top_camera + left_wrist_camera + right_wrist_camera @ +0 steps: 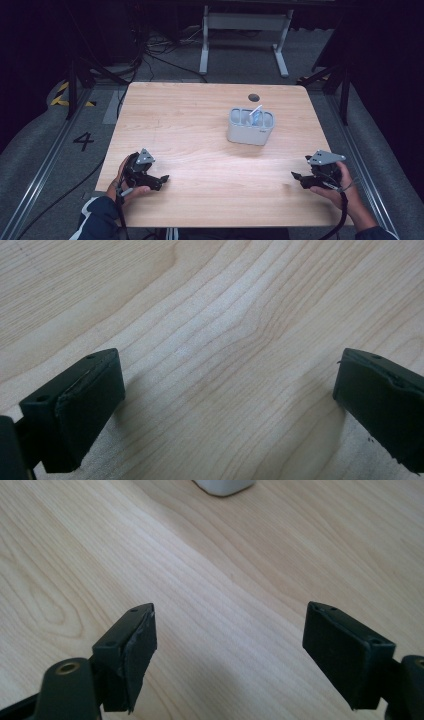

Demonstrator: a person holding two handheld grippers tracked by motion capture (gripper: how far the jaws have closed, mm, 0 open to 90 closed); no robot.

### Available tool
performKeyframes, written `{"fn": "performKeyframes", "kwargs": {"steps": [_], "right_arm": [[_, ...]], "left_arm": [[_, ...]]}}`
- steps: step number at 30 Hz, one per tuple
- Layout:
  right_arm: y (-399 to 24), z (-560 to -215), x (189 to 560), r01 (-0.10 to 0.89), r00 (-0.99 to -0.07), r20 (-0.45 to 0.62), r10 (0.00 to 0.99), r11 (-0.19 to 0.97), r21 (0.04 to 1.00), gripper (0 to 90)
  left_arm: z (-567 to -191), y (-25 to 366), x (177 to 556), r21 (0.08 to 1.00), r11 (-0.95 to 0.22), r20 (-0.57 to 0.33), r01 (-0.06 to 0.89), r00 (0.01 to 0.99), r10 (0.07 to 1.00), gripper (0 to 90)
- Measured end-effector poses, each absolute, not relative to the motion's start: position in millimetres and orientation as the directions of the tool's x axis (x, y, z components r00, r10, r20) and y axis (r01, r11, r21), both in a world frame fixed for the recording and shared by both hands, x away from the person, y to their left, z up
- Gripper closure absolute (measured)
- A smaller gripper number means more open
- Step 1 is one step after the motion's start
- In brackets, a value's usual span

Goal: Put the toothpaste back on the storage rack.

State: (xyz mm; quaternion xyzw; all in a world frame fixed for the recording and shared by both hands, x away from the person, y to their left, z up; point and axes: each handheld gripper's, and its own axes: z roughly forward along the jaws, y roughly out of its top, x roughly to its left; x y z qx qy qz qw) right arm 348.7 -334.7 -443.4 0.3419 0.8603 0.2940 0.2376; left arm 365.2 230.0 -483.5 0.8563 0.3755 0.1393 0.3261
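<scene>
My left gripper (161, 178): low over the near-left part of the table (200, 125), jaws spread wide with nothing but bare wood grain between them in the left gripper view (227, 405).
My right gripper (296, 176): near the right edge, jaws likewise wide apart and empty (227, 655).
Grey caddy (250, 126): past the table's middle, toward the far right, well apart from both my grippers; its white bottom corner shows at the top of the right gripper view (224, 486).
Caddy contents: a white-and-blue item (255, 114) leaning in a compartment.
Writing: a small dark mark on the caddy's front, too small to read; a "4" (83, 140) on the floor at left.
</scene>
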Motion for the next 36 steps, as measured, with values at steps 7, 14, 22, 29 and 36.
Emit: {"fn": "performKeyframes", "kwargs": {"steps": [7, 14, 22, 29, 36], "right_arm": [[-350.9, -453.6, 337.8, 0.469, -0.639, -0.166, 0.751, 0.552, 0.689, 20.9], [-365.9, -467.1, 328.3, 0.500, -0.606, -0.107, 0.788, 0.482, 0.720, 20.6], [-380.3, -485.9, 323.1, 0.538, -0.572, -0.024, 0.820, 0.397, 0.744, 18.2], [-382.8, -486.8, 325.5, 0.562, -0.557, 0.003, 0.830, 0.374, 0.738, 16.1], [-383.2, -486.7, 323.5, 0.568, -0.548, 0.008, 0.836, 0.365, 0.738, 16.1]], "left_arm": [[-483.4, 230.0, 365.2, 0.663, -0.506, -0.006, 0.552, 0.679, 0.734, 0.6], [-483.5, 230.0, 365.2, 0.664, -0.505, -0.006, 0.552, 0.679, 0.734, 0.5], [-483.7, 229.9, 365.4, 0.663, -0.503, -0.012, 0.554, 0.680, 0.733, 0.2], [-483.7, 229.4, 365.6, 0.663, -0.503, -0.009, 0.554, 0.678, 0.735, 0.2], [-483.7, 229.0, 365.9, 0.663, -0.500, -0.011, 0.557, 0.675, 0.737, 0.2]]}}
